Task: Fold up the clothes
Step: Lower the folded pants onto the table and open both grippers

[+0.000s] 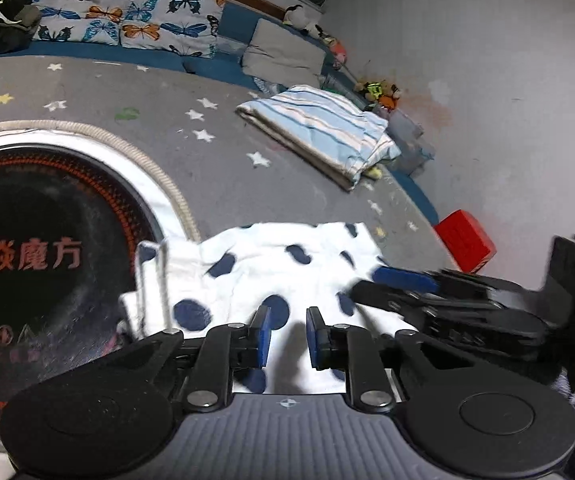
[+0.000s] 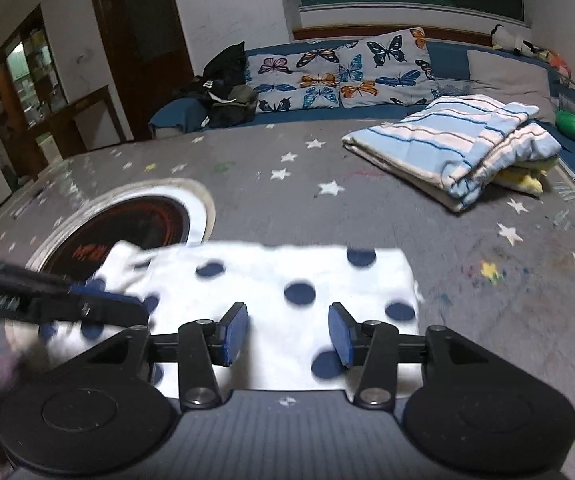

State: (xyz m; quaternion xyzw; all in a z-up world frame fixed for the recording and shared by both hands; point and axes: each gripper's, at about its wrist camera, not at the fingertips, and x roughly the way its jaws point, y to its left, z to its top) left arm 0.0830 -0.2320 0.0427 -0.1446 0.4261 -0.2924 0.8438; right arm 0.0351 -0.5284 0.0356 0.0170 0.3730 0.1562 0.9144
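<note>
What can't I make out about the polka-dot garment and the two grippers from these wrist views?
- Polka-dot garment: near edge hidden behind the right gripper body in the right wrist view; its left end is motion-blurred under the left gripper.
- Garment type and fold count: not readable in either view.
- Left wrist view: the garment's right side is covered by the right gripper's blurred arm.
- Both jaws stand open, gripping nothing.

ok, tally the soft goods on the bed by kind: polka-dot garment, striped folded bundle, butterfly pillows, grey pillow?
Polka-dot garment: 1
Striped bundle: 1
Butterfly pillows: 2
Grey pillow: 1
Total: 5
Both grippers, left and right, are open over the garment.
</note>
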